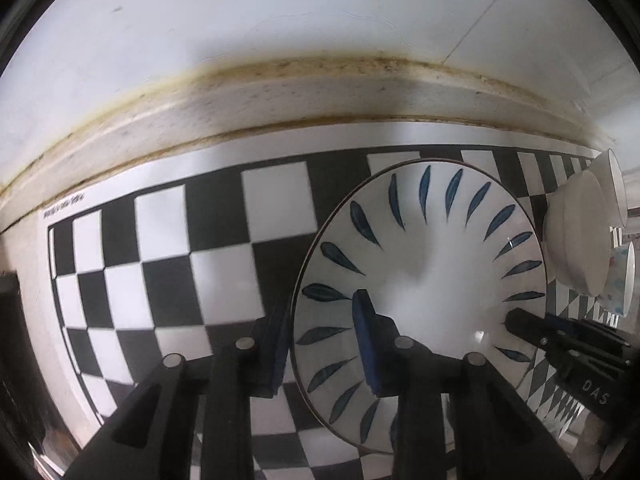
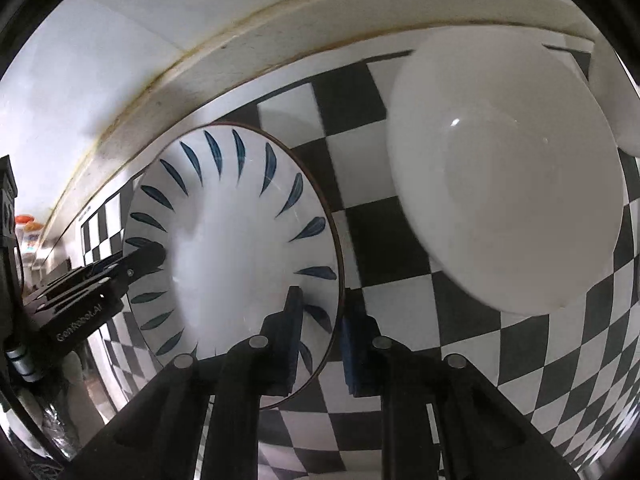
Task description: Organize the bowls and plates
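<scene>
White porcelain with a ring of blue leaf marks makes up the plate (image 1: 424,276), which lies on the checkered mat (image 1: 168,248) with nothing in it. Both grippers straddle its rim from opposite sides: the left gripper (image 1: 324,344) has one blue-padded finger outside the edge and one over the plate's inside, and the right gripper (image 2: 320,340) does the same at the opposite edge; the jaws are narrowed around the rim, though whether the pads actually press it cannot be told. Only the right wrist view gives a full look at the plain white bowl (image 2: 504,176), which shows nothing inside and sits on the mat well apart from the plate; the left wrist view catches it edge-on at the far right, with a patterned cup (image 1: 622,276) just beside it. Behind the mat runs a stained cream ledge (image 1: 280,96) below a white wall (image 1: 240,12).
</scene>
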Motion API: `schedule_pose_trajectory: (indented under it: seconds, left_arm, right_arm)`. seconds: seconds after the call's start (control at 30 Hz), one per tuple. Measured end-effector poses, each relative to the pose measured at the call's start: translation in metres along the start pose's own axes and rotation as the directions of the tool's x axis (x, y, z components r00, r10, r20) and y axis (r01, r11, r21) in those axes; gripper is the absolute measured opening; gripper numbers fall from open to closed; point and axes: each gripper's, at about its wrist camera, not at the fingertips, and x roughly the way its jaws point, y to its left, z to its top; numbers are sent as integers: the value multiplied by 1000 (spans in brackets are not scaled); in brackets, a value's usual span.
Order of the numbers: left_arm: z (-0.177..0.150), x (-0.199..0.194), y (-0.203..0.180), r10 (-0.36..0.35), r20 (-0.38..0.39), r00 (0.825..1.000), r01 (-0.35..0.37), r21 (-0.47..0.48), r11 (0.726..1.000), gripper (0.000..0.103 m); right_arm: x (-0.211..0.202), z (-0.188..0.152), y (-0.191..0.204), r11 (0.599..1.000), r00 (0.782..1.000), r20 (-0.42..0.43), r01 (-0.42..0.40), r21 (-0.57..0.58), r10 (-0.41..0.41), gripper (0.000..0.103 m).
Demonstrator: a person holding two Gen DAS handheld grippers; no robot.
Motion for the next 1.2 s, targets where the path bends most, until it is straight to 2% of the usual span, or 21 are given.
schedule_pose_trajectory:
  seconds: [0.3, 0.43, 0.7, 1.0, 1.2]
  left_arm:
    - [-38, -39, 5, 2, 50, 999, 0, -40, 999, 27]
    - [-50, -57, -5, 5, 80, 997, -1, -49, 999, 27]
    - [-79, -105, 0, 3, 131, 991, 5, -61, 998, 27]
    - [-118, -140, -32, -10, 175, 985, 23, -73, 997, 27]
    - [-146, -139, -58, -14, 168, 986, 25, -69, 997, 27]
  right_arm:
    - [-26, -15, 16, 997, 999, 18, -30, -74, 32, 17]
    - [-42, -28, 19, 994, 998, 28, -50, -101, 53, 17]
    - [-85, -62, 14, 985, 995, 60, -73, -155, 83, 17]
    - [-134, -109, -15, 976, 990, 83, -93, -197, 111, 16]
    - [-160, -145, -39, 972, 990, 92, -86, -217, 108, 16]
